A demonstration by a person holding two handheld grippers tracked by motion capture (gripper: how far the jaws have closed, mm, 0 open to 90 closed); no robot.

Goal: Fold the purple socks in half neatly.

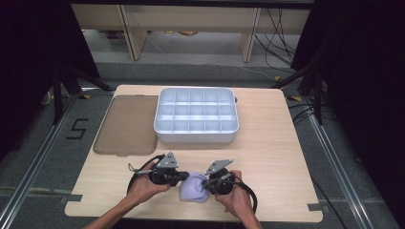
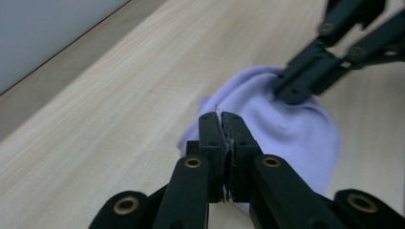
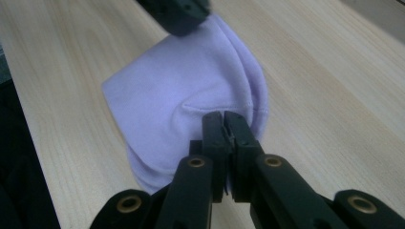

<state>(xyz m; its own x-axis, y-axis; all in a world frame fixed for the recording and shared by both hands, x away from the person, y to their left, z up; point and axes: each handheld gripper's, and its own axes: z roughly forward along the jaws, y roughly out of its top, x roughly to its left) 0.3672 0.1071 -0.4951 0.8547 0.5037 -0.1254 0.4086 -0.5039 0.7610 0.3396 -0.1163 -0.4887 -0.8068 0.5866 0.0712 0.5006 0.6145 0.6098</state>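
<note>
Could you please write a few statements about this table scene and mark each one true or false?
1. The left gripper is shut on the lilac cloth. True.
2. The right gripper hangs open above the cloth. False: its jaws are closed on the cloth's edge.
3. The white divided tray holds the cloth. False: its compartments look empty and the cloth lies on the wooden table, nearer the person.
4. A brownish translucent lid lies flat left of the tray. True.
</note>
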